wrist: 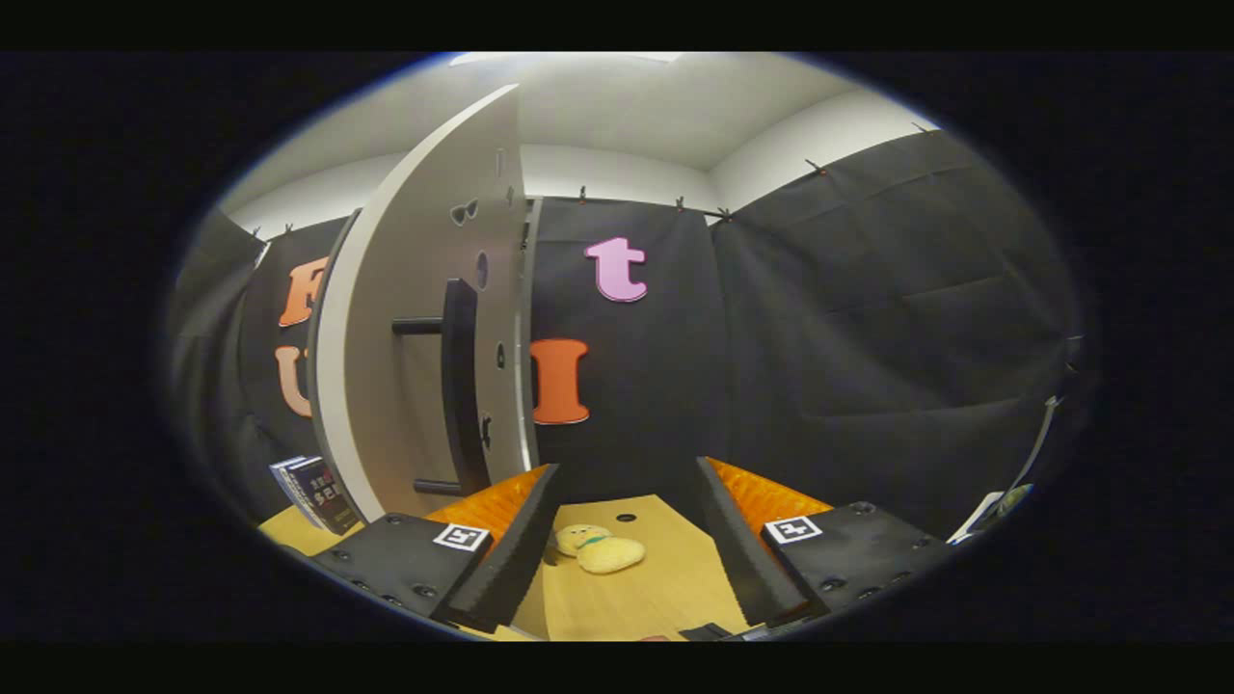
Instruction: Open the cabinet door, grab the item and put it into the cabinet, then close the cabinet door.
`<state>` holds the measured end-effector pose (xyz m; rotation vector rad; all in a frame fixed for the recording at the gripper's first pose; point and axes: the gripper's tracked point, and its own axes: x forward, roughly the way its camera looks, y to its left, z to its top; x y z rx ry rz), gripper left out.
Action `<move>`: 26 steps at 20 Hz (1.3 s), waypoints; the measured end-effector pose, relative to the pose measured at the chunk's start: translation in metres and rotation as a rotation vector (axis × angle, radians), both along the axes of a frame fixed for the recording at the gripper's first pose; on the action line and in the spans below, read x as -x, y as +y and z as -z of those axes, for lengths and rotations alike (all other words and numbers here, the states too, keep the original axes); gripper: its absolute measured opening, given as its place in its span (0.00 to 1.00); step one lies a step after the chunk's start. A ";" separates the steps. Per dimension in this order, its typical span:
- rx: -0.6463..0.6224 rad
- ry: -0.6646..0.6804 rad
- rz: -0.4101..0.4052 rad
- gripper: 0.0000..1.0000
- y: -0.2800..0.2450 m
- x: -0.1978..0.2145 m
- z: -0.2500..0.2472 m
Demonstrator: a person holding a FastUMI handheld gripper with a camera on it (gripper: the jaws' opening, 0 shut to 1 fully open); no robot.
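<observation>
Claw (627,549) spread wide, gripping nothing. Small yellow plush toy (598,550) lies on light wooden table (665,598), between fingers. White cabinet door (424,318) with black bar handle (459,386) swung open, ahead left. Dark books (313,493) beside it.

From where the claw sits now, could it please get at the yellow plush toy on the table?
Probably yes: the claw is open, and the yellow plush toy lies on the table between its fingers, nothing over it. The cabinet door stands off to the side.
</observation>
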<state>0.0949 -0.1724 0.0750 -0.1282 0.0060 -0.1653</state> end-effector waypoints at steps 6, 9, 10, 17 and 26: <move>-0.013 0.016 -0.042 0.89 0.051 -0.004 0.009; -0.025 0.018 -0.062 0.89 0.071 -0.008 0.012; -0.032 0.019 -0.072 0.89 0.078 -0.009 0.015; -0.128 0.044 -0.189 0.90 0.143 -0.040 0.036; -0.098 0.091 -0.352 0.91 0.193 -0.039 0.039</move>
